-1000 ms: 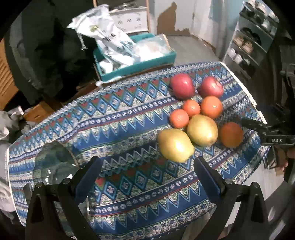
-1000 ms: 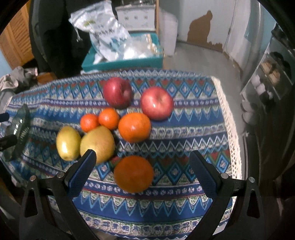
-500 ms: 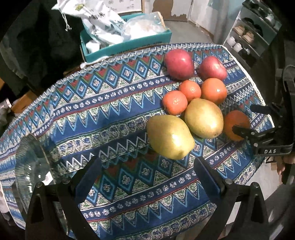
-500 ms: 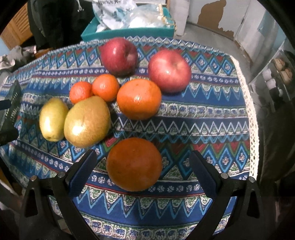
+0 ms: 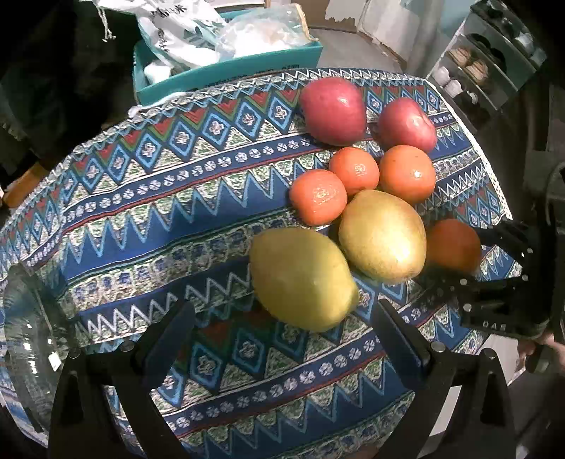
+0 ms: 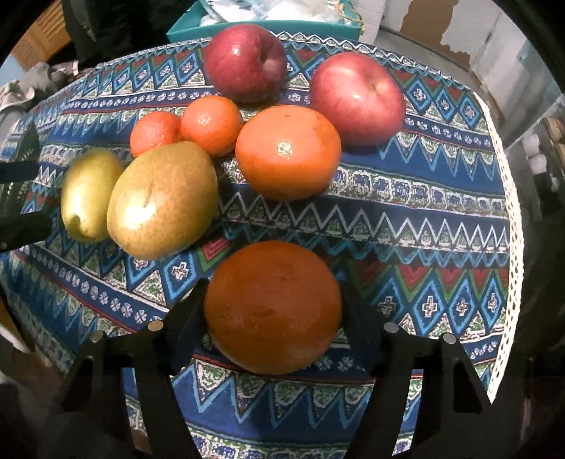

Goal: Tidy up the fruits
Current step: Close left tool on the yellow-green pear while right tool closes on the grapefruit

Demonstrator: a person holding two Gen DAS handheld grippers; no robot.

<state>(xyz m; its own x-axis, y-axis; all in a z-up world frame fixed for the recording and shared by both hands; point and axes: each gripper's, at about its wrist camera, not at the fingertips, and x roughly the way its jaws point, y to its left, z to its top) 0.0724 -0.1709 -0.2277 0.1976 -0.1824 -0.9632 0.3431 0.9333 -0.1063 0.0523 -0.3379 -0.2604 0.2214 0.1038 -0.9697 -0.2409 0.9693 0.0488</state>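
Right wrist: right tool just closing – pinching orange.

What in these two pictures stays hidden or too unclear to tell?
- Left wrist view: the glass bowl is cut off by the picture's edge.
- Left wrist view: what fills the teal box is unclear under crumpled plastic bags.
- Right wrist view: the near orange hides its contact with the right tool.
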